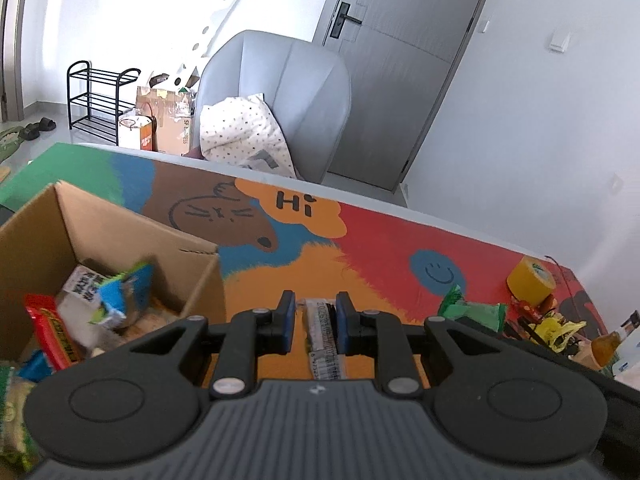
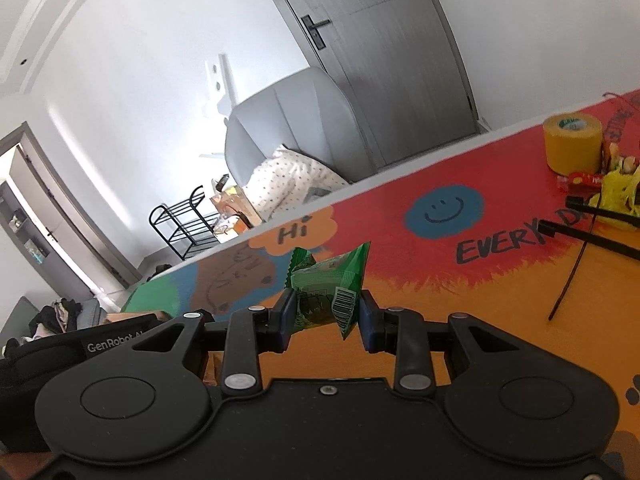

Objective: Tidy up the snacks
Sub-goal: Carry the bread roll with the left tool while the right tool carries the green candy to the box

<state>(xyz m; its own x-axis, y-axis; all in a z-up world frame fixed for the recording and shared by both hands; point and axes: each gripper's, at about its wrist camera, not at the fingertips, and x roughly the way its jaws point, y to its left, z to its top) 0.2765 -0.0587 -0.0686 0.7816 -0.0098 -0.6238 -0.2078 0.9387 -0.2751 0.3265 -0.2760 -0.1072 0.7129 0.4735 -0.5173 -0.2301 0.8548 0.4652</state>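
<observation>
In the left wrist view, an open cardboard box point(image 1: 120, 240) fills the left side of the frame, with a red packet point(image 1: 50, 330), a white packet point(image 1: 80, 292) and a blue-green packet point(image 1: 128, 292) heaped inside. At lower centre, the left gripper point(image 1: 315, 312) is clenched on a narrow grey barcoded snack stick point(image 1: 324, 340), held above the colourful counter point(image 1: 380, 240). Toward the right edge lie green packets point(image 1: 476, 314), a yellow tape roll point(image 1: 530, 280) and a yellow bag point(image 1: 554, 330). In the right wrist view, a grey armchair point(image 2: 304, 120) with a dotted cushion point(image 2: 292, 184) sits upper centre beyond the counter. Just below the middle, the right gripper point(image 2: 328, 312) is grasping a green snack packet point(image 2: 332, 288), which is crumpled between the blue pads, barcode facing the camera. The tape roll stands at the upper right, with black cable ties point(image 2: 592, 224) beneath it.
</observation>
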